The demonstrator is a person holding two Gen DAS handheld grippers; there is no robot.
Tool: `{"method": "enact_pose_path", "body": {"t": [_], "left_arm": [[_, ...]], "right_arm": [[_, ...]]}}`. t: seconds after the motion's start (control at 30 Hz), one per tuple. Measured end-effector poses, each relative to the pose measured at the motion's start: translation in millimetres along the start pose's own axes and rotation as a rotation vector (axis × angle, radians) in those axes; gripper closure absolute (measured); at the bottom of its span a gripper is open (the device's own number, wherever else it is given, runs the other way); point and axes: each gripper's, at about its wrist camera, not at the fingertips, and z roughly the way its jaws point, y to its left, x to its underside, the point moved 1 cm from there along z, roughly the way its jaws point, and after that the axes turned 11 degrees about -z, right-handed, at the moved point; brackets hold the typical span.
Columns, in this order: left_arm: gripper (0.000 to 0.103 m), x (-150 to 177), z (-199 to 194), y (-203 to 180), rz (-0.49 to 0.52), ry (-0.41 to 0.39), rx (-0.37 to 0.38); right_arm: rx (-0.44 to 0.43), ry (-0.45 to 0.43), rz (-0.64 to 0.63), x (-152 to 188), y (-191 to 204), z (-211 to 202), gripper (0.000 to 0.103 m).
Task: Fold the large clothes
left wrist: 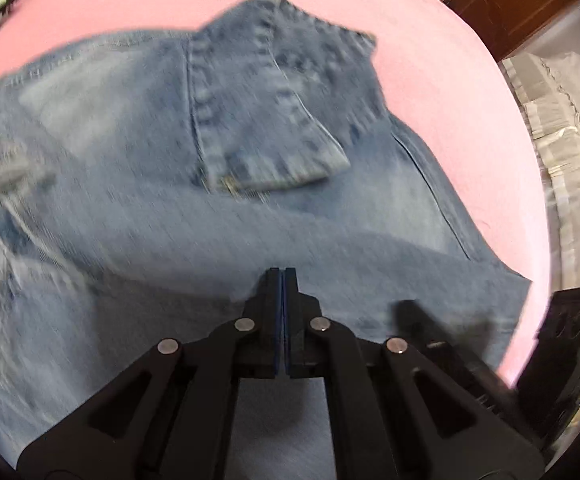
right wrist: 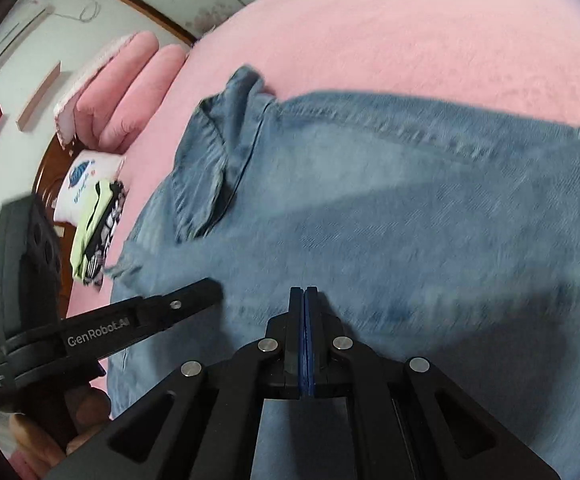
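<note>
We see both grippers pointing down over jeans (left wrist: 170, 200) spread on a pink bed (left wrist: 429, 60). Left gripper (left wrist: 282, 276) has its jaws together, nothing between them; denim lies under and ahead of the tips, with a folded-over flap ahead of them. Right gripper (right wrist: 303, 294) also has jaws pressed together, empty; denim sits beneath and ahead. Left of the right jaws, the other gripper hangs over the jeans edge. Pillows (right wrist: 130, 80) far left. Frames blurred.
</note>
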Motion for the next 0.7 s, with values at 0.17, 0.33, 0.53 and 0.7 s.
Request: {"method": "enact_pose_path", "body": {"t": [0.17, 0.33, 0.53, 0.7], "left_arm": [[0.103, -20, -7, 17, -0.015, -0.058, -0.073], [0.103, -40, -21, 52, -0.037, -0.173, -0.252], [0.103, -52, -17, 66, -0.06, -0.183, -0.224], [0.103, -53, -8, 69, -0.069, -0.195, -0.241]], "right_arm": [[0.096, -0.091, 0.091, -8, -48, -29, 0.102], [0.253, -0.188, 0.16, -5, -90, -71, 0.102], [0.297, -0.195, 0.206, -3, -116, -75, 0.102], [0.325, -0.164, 0.21, -6, -122, -56, 0.102]]}}
